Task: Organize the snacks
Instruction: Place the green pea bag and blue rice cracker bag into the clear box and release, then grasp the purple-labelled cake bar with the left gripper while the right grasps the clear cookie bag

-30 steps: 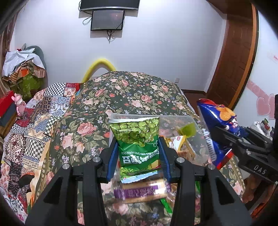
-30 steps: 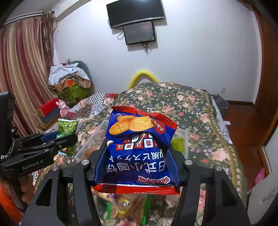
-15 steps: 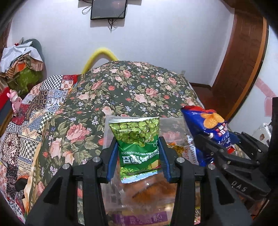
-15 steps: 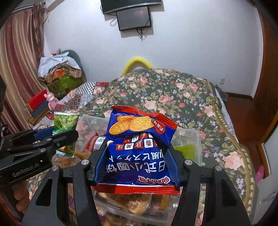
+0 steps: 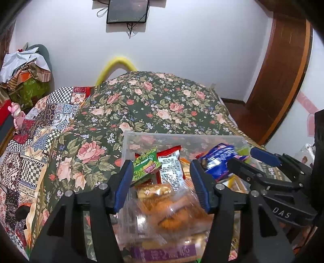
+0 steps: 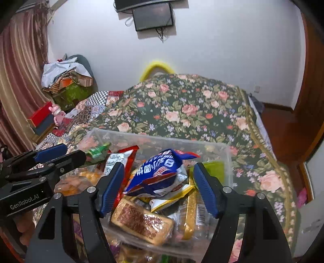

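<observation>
Two tongs [image 5: 162, 182] [image 6: 158, 188] gape over a snack-crowded clear bin [image 6: 162, 139].

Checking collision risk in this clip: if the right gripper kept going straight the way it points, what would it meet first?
Most likely the blue biscuit bag, lying loose between the open right gripper fingers on the pile in the clear bin; depth is uncertain.

clear bin [image 5: 129, 141] on floral bed [image 5: 154, 107]

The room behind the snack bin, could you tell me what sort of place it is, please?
Most likely a bedroom in a home: a bed under a floral bedspread, a wall-mounted screen, and a heap of clothes beside the curtain.
</observation>
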### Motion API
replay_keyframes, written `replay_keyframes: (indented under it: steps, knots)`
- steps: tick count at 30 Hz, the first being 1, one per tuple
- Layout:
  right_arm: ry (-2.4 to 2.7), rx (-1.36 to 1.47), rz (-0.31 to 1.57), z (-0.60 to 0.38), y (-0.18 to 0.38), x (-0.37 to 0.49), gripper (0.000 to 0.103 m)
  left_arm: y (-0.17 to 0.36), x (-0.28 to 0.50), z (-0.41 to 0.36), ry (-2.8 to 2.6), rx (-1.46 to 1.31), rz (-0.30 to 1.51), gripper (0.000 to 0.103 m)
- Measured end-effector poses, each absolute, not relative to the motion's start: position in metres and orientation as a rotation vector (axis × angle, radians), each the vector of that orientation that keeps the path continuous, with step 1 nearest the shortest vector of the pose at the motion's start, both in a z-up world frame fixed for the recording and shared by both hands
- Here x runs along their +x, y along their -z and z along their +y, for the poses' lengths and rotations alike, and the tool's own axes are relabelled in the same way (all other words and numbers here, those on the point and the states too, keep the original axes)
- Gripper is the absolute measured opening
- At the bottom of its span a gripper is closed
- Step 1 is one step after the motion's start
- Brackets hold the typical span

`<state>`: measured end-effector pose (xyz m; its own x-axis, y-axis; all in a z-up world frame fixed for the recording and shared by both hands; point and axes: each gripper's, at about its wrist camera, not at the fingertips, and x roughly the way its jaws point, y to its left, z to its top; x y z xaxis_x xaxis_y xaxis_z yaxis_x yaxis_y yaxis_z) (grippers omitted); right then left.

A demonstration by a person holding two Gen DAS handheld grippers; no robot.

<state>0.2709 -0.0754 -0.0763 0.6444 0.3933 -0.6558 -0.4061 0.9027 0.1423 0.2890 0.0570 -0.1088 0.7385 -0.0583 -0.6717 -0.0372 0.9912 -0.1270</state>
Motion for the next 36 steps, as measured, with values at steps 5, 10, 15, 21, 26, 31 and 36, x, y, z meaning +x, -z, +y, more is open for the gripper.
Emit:
replay_keyframes:
  steps: [5, 10, 15, 21, 26, 31, 36]
  knots:
    - [-0.481, -0.047, 0.692, -0.082, 0.060, 0.245, 0.069, 0.093, 0.263, 0.059, 0.020, -0.121, 0.713, 0.068]
    - [-0.515, -0.054, 0.693, -0.090, 0.060, 0.215, 0.070, 0.090, 0.232, 0.063, 0.028, -0.110, 0.711, 0.081]
    - [-0.526, -0.066, 0.745, -0.097, 0.079, 0.194, 0.071, 0.106, 0.206, 0.064, 0.034, -0.085, 0.749, 0.088]
    - [-0.525, -0.051, 0.874, -0.103, 0.120, 0.184, 0.072, 0.146, 0.188, 0.061, 0.056, -0.051, 0.848, 0.089]
    - [-0.547, -0.051, 0.946, -0.101, 0.140, 0.178, 0.072, 0.177, 0.193, 0.053, 0.102, -0.066, 0.917, 0.089]
    - [-0.557, -0.072, 0.978, -0.094, 0.150, 0.179, 0.072, 0.188, 0.210, 0.036, 0.135, -0.052, 0.927, 0.089]
    - [-0.584, -0.056, 1.014, -0.088, 0.158, 0.184, 0.072, 0.194, 0.227, 0.022, 0.168, -0.032, 0.921, 0.089]
